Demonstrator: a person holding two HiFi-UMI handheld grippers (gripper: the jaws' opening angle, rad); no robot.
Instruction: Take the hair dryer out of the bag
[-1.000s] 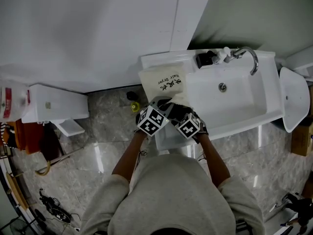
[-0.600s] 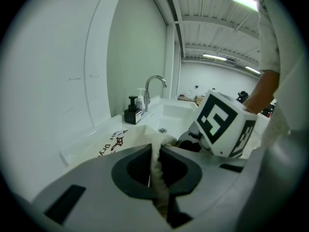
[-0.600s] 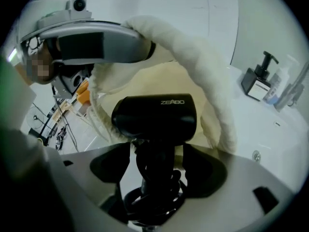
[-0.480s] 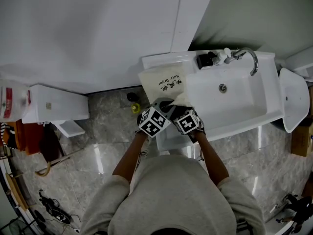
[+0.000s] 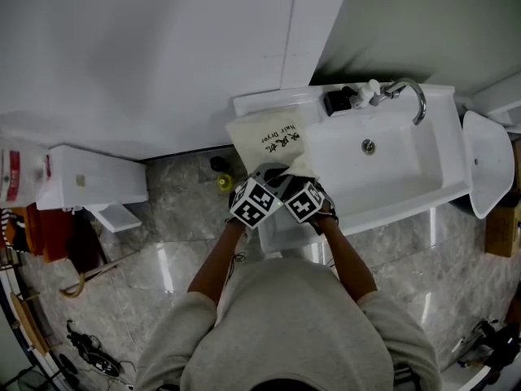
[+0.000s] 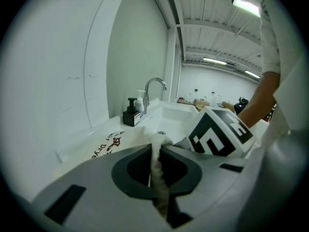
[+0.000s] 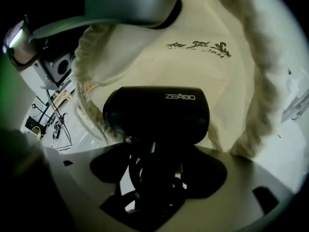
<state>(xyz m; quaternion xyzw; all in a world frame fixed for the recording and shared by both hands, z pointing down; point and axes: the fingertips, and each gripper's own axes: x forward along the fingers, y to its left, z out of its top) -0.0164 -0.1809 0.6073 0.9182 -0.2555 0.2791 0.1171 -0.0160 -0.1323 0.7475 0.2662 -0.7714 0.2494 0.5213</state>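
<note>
The cream drawstring bag [image 5: 269,137], printed "Hair Dryer", lies flat on the left end of the white sink counter [image 5: 262,103]. It sits just beside the basin [image 5: 391,165], with its mouth toward the counter's front edge. Both grippers meet at that mouth, side by side.

The left gripper [image 6: 155,153] has its jaws fully together, pinching a bunched fold of the bag's rim. The fabric runs up out of the pinch and over the jaw tips. This gripper sits at the front-left side of the mouth and points toward the back of the counter.

The right gripper [image 7: 154,170] points steeply down into the open mouth. Its jaws stand wide and have just been opening. The black hair dryer [image 7: 157,112], marked ZEABO, is inside the bag, with cream fabric and the gathered drawstring hem around it. Its rounded body lies just ahead of the jaw tips. Its dark coiled cord [image 7: 153,190] fills the gap between the jaws. The pads do not appear to press on the dryer.

At the back edge of the counter stand a black soap dispenser [image 5: 340,98] and a chrome faucet [image 5: 415,96], well apart from the grippers.
</note>
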